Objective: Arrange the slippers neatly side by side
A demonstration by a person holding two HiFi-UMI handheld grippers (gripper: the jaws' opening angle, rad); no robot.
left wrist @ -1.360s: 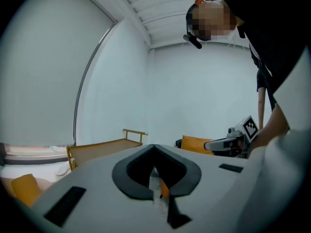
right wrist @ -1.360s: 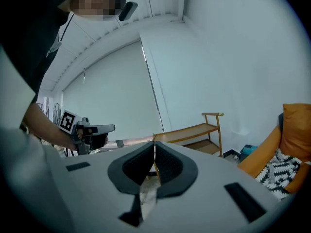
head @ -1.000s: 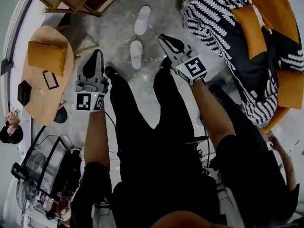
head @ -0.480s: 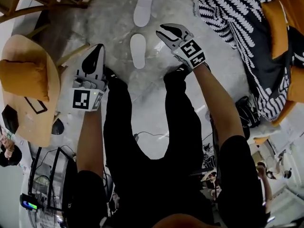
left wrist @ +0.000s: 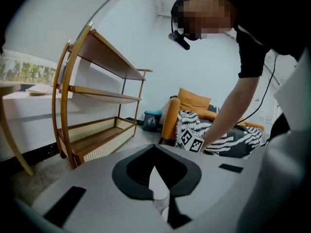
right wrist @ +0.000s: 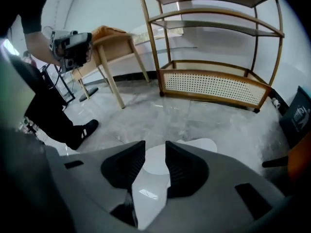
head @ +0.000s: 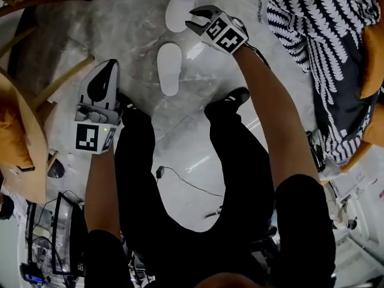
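Observation:
Two white slippers lie on the grey marble floor, one behind the other: the near slipper [head: 170,68] and the far slipper [head: 181,5]. My right gripper [head: 193,21] reaches out over the floor just right of the far slipper, touching neither. Its jaws are opening, with nothing between them. In the right gripper view the near slipper [right wrist: 154,161] shows through the gap of the right gripper [right wrist: 155,148], and the far slipper [right wrist: 201,143] lies past the right jaw. My left gripper [head: 108,66] hangs back at the left, shut and empty, and the left gripper [left wrist: 155,165] looks into the room.
A wooden rack [right wrist: 214,81] with a cane-sided bottom shelf stands past the slippers. A wooden table [right wrist: 114,38] stands to the left. A sofa with a black-and-white throw [head: 318,35] is on the right. The person's black shoes [head: 231,98] and a cable [head: 186,182] are on the floor.
My right gripper has reached forward to beside the far slipper and its jaws have parted. The head view has tilted further down; the left gripper has stayed low at the left.

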